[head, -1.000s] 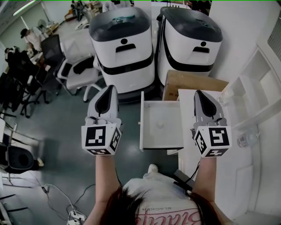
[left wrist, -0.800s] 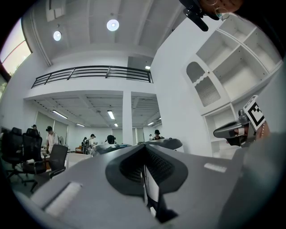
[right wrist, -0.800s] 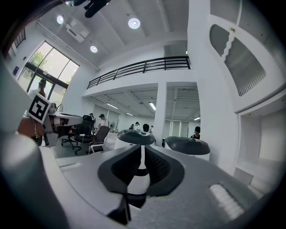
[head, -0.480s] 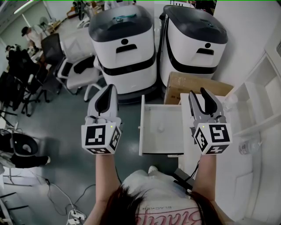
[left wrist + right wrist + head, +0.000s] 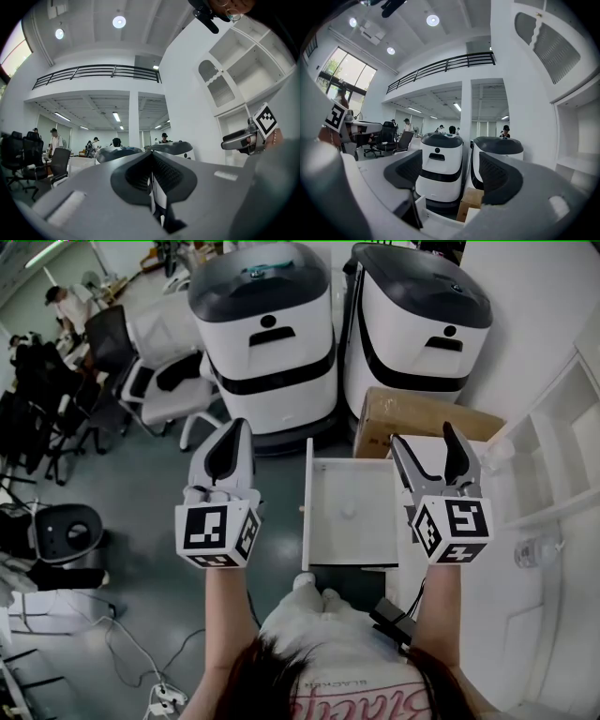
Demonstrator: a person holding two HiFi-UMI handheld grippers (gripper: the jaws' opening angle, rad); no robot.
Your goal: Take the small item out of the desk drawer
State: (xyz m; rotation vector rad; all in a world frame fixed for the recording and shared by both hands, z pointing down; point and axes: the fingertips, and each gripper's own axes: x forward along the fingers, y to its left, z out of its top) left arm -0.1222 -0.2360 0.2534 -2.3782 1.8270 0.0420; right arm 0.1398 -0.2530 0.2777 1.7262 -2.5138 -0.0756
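1. At the upper left of the head view, office chairs (image 5: 159,381) stand on the grey floor, with people seated further back.
2. The left hand-held gripper (image 5: 235,426) is held over the floor left of the drawer. Its jaws are pressed together with nothing between them, as the left gripper view (image 5: 151,157) confirms.
3. Two white machines with dark lids (image 5: 272,334) fill the top centre, with a cardboard box (image 5: 412,413) below the right one.
4. The drawer (image 5: 328,540) stands pulled out at centre. The small round white item (image 5: 349,511) lies near the middle of its floor, touching neither gripper.
5. The right hand-held gripper (image 5: 425,437) hangs just right of the drawer, over the white bench (image 5: 492,596). Its jaws have just been opening and stand wide, with nothing between them. Its own view (image 5: 452,176) shows only the machines through the gap.
6. At far right stand a white shelf unit (image 5: 553,446) and a clear bottle (image 5: 532,549).
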